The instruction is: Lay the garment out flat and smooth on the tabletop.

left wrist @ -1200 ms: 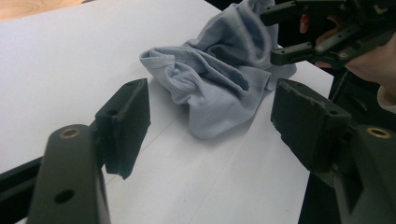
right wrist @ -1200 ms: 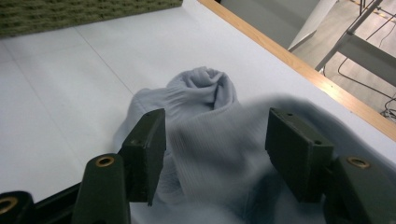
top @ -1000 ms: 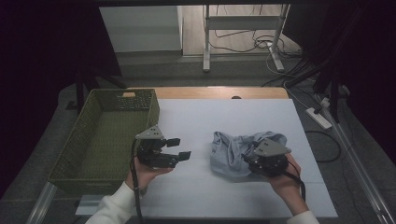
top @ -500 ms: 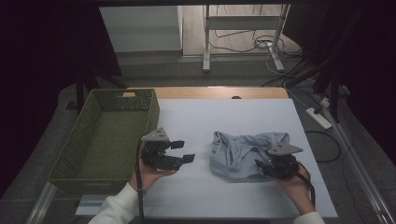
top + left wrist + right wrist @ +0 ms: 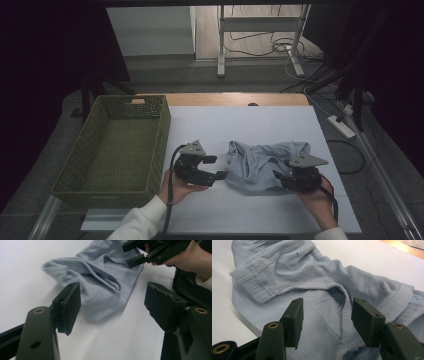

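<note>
Garment, a crumpled pale-blue ribbed knit piece [image 5: 262, 165], lies mid-surface with its long axis running left to right between my hands: my right gripper [image 5: 325, 315] hangs open-fingered over its near right edge, my left gripper [image 5: 216, 167] open just off its left end.

White table [image 5: 250, 125] with a crumpled pale-blue garment [image 5: 260, 162] and a green woven basket [image 5: 117, 145].
</note>
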The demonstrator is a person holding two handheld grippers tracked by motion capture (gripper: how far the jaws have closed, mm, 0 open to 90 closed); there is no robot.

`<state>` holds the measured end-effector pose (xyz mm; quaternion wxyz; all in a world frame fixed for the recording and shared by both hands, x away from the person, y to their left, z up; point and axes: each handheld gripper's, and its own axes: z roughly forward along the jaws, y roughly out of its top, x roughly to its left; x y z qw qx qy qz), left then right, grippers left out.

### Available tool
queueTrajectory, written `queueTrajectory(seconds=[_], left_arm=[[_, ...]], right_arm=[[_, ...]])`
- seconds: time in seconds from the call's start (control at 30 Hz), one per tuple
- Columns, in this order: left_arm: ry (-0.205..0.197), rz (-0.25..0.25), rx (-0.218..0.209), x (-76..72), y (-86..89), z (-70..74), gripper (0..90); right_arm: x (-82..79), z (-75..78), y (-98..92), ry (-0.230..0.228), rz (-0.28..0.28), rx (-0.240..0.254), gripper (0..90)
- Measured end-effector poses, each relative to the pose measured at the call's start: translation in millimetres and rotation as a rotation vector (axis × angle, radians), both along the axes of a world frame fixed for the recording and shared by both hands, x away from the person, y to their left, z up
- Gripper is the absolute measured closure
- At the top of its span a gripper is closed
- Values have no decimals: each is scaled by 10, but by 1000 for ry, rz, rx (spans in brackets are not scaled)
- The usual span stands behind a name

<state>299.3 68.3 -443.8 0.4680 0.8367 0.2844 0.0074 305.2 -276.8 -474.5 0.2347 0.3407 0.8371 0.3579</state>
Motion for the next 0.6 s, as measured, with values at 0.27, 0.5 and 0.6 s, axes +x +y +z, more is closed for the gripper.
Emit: queueTrajectory(seconds=[0.27,0.5,0.6], left_arm=[[5,-47,39,109,-350,-95,308],[23,-69,72,195,-582,-170,318],[28,-79,76,213,-657,-200,318]], right_arm=[[-9,8,-8,-5,0,12,435],[-7,12,-27,-8,-4,15,433],[-4,10,-33,-10,-10,13,430]])
